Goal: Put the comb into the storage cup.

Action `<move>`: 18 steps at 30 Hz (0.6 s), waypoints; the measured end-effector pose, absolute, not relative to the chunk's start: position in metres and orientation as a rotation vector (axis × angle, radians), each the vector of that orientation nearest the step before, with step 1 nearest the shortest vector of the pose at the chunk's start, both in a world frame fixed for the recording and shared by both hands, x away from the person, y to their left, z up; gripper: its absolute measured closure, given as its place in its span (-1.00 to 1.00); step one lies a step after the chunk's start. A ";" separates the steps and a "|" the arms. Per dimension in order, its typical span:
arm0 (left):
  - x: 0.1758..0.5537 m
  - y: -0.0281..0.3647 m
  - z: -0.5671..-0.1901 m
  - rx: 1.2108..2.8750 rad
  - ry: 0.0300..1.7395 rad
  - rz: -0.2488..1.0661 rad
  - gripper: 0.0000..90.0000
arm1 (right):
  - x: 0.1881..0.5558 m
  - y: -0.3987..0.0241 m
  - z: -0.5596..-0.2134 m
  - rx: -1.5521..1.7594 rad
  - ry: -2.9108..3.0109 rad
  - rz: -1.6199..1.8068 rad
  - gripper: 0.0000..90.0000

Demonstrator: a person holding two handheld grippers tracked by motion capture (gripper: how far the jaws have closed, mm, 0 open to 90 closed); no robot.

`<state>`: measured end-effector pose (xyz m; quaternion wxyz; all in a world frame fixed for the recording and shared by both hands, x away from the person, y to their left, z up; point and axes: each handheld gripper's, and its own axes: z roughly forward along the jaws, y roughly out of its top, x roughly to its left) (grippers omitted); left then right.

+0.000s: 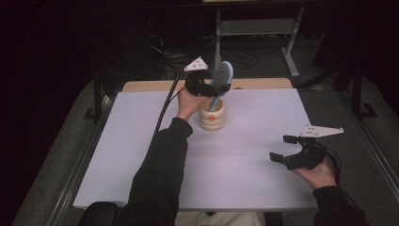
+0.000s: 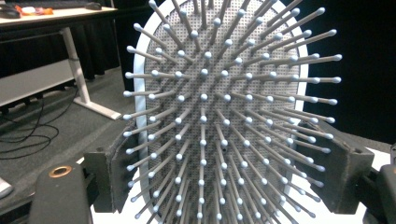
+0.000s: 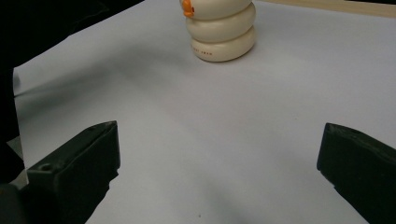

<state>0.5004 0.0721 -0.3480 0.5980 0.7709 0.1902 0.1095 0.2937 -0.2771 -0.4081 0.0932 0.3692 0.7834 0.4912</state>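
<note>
The hairbrush [image 1: 221, 75] is being gripped across its head by the left claw [image 1: 212, 87], toward 12 o'clock on the desk [image 1: 263, 155], its handle standing in the cream ribbed holder [image 1: 212, 115]. In the left gripper view the bristles [image 2: 219, 112] are being faced squarely. Nothing else can be made out inside the holder. The right claw [image 1: 287, 149] is being held open and empty near 4 o'clock. If the brush is pulled aslant, the light holder could be tipped or dragged by the handle; the smooth rim could also be lost from the pads.
</note>
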 end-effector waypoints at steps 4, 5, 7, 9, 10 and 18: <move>0.501 0.069 -0.352 1.802 0.442 0.250 -0.56 | 0.294 -0.277 -0.408 1.096 2.326 1.459 -1.00; 0.501 0.068 -0.352 1.801 0.444 0.245 -0.56 | 0.294 -0.277 -0.408 1.096 2.326 1.459 -1.00; 0.502 0.067 -0.353 1.807 0.441 0.244 -0.56 | 0.294 -0.277 -0.408 1.096 2.326 1.459 -1.00; 0.502 0.066 -0.354 1.809 0.441 0.245 -0.56 | 0.294 -0.277 -0.408 1.097 2.326 1.458 -1.00; 0.502 0.066 -0.355 1.809 0.442 0.239 -0.56 | 0.294 -0.277 -0.408 1.098 2.325 1.459 -1.00; 0.504 0.062 -0.362 1.861 0.441 0.229 -0.56 | 0.294 -0.277 -0.408 1.096 2.325 1.459 -1.00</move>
